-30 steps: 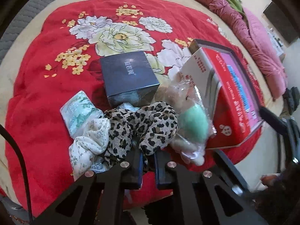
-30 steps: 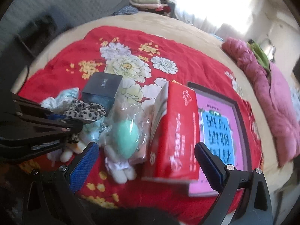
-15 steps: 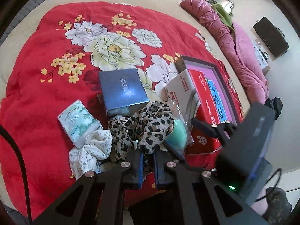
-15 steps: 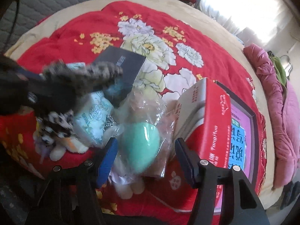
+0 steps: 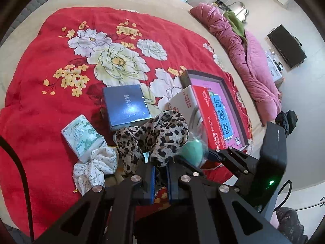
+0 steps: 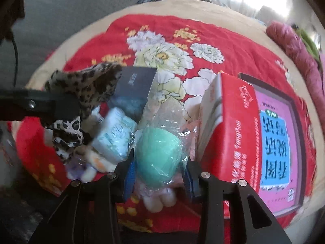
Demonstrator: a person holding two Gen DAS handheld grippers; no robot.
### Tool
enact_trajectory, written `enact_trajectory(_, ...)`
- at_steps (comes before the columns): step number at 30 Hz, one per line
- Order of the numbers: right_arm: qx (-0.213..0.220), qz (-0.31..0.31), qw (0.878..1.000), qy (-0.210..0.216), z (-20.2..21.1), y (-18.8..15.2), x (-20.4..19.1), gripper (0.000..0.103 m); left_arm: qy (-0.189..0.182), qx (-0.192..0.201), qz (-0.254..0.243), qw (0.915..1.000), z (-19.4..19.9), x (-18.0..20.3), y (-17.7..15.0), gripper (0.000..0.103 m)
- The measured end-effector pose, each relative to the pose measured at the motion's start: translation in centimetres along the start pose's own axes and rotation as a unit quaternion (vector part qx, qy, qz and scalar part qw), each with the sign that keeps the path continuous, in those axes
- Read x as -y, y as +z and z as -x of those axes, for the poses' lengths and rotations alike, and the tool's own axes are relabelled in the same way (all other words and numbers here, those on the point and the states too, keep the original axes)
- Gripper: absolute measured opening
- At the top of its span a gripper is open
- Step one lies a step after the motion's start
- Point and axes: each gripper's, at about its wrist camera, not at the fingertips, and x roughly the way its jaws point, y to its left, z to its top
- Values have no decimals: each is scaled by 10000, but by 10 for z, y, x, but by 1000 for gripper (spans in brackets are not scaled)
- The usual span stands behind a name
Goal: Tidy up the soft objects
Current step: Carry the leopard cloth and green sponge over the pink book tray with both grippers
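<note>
One red blanket (image 5: pixel 40 111) with white and yellow flowers covers the bed (image 5: pixel 152 2) I work over, beige bedding showing round its edge. One pink quilt (image 5: pixel 254 61) lies bunched along the far side with a green cloth (image 5: pixel 235 23) on it, and one dark screen (image 5: pixel 286 45) stands by the pale wall.

On the blanket I count two boxes: one dark blue box (image 5: pixel 127 106) and one red carton (image 6: pixel 235 126) leaning on one pink framed board (image 6: pixel 282 142). There is one pack of tissues (image 5: pixel 81 136), one white floral cloth (image 5: pixel 95 168) beside it, one leopard-print scarf (image 5: pixel 156 136) and one bagged plush toy (image 6: pixel 158 152) with a mint-green body.

My left claw (image 5: pixel 160 180) is closed tight on the leopard-print scarf, which bunches up above the blanket in front of the blue box. My right claw (image 6: pixel 160 174) has just been closing, and its blue pads (image 6: pixel 131 172) now sit against the plastic on either side of the bagged plush toy, which lies between the tissue pack and the red carton.
</note>
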Motion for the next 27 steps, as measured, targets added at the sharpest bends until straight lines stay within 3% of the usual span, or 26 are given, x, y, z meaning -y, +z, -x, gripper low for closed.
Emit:
enact_trajectory(14,832,-633,9945,46,81,8,33,41,81,480,-149,9987,51,12,14,9)
enact_trajectory(20,1186,-758,9900,-85,118,6,47,41,152,714,-373,9966,74,34,17,8)
enact_trajectory(27,1436,-1082,9833,-295,152,-10,78,41,80,774,-611,9951,75,70,16,8)
